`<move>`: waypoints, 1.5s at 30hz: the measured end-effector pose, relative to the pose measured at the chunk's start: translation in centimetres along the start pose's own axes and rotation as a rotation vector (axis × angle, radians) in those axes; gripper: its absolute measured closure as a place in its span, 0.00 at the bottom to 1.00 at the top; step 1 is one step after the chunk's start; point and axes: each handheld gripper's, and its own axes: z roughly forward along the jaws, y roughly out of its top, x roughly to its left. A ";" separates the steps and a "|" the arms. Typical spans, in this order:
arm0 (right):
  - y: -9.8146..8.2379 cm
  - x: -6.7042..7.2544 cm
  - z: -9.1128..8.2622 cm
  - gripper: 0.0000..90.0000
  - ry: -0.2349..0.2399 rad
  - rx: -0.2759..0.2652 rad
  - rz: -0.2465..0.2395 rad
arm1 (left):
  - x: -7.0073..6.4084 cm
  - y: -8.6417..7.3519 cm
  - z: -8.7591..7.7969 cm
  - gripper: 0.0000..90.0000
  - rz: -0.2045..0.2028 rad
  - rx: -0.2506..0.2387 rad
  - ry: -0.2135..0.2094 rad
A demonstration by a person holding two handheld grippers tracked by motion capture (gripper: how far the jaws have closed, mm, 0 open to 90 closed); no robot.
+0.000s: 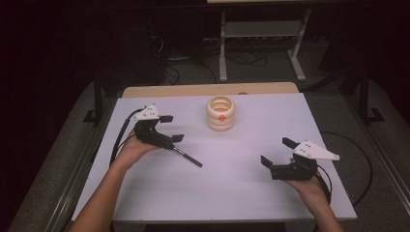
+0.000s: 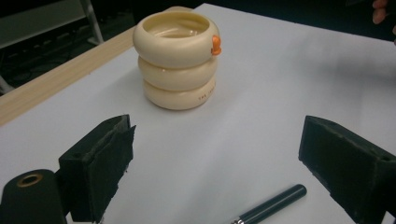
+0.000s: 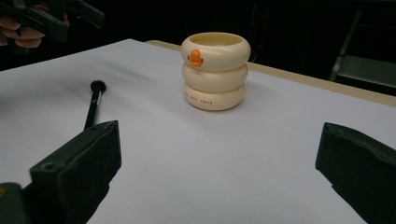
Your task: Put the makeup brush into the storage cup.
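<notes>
Evidently nothing is done yet: both claws, left claw (image 1: 171, 128) and right claw (image 1: 277, 151), are wide open and empty, the pen (image 1: 187, 158) lies on the tabletop (image 1: 241, 193) just beside the left one, the cream holder (image 1: 221, 113) stands far.

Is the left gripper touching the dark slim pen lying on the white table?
Apart. In the left gripper view, the left gripper stands open, with bare table between its jaws and the pen.

Counted on the worktop (image 1: 241, 193): one cream ringed holder (image 1: 221, 114), built of three stacked rings; one dark pen (image 1: 188, 158). Two grippers, left (image 1: 170, 128) and right (image 1: 277, 151).
</notes>
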 end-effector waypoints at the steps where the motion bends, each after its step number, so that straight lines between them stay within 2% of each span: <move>1: 0.0 0.0 0.0 0.00 0.000 0.000 0.000 | 0.0 0.0 0.2 0.11 -0.007 0.010 -0.001; 3: 0.0 0.0 0.0 0.00 0.000 0.002 -0.001 | 0.1 0.1 0.3 0.16 -0.002 0.023 0.000; 8: 0.0 0.0 0.0 0.00 0.002 0.002 0.000 | 0.2 0.2 0.5 0.15 -0.001 0.054 -0.010; 11: 0.0 0.0 0.0 0.00 0.002 0.002 0.000 | 0.3 0.1 0.7 0.15 0.009 0.089 -0.020; 15: 0.0 0.0 0.0 0.00 0.001 0.001 0.000 | 0.2 0.1 0.9 0.15 0.001 0.105 -0.024; 20: 0.0 0.0 0.0 0.00 0.005 -0.004 -0.005 | 0.1 0.2 1.2 0.16 0.012 0.145 -0.038; 24: 0.0 0.0 0.0 0.00 0.007 0.000 0.002 | 0.1 0.2 1.5 0.15 0.036 0.197 -0.052; 27: 0.0 0.0 0.0 0.00 0.009 -0.001 0.004 | 0.1 0.3 1.6 0.16 0.041 0.207 -0.058; 31: 0.0 0.0 0.0 0.00 0.009 -0.001 0.006 | 0.0 0.3 1.9 0.16 0.046 0.238 -0.068; 32: 0.0 0.0 0.0 0.00 0.009 -0.002 0.005 | 0.0 0.4 2.1 0.16 0.059 0.257 -0.075; 34: 0.0 0.0 0.0 0.00 0.008 -0.002 0.003 | -0.1 0.3 2.4 0.16 0.047 0.261 -0.082; 38: 0.0 0.0 0.0 0.00 0.009 -0.002 0.004 | -0.1 0.3 2.7 0.16 0.074 0.302 -0.093; 45: 0.0 0.0 0.0 0.00 0.009 -0.001 0.003 | -0.2 0.3 3.1 0.16 0.079 0.332 -0.106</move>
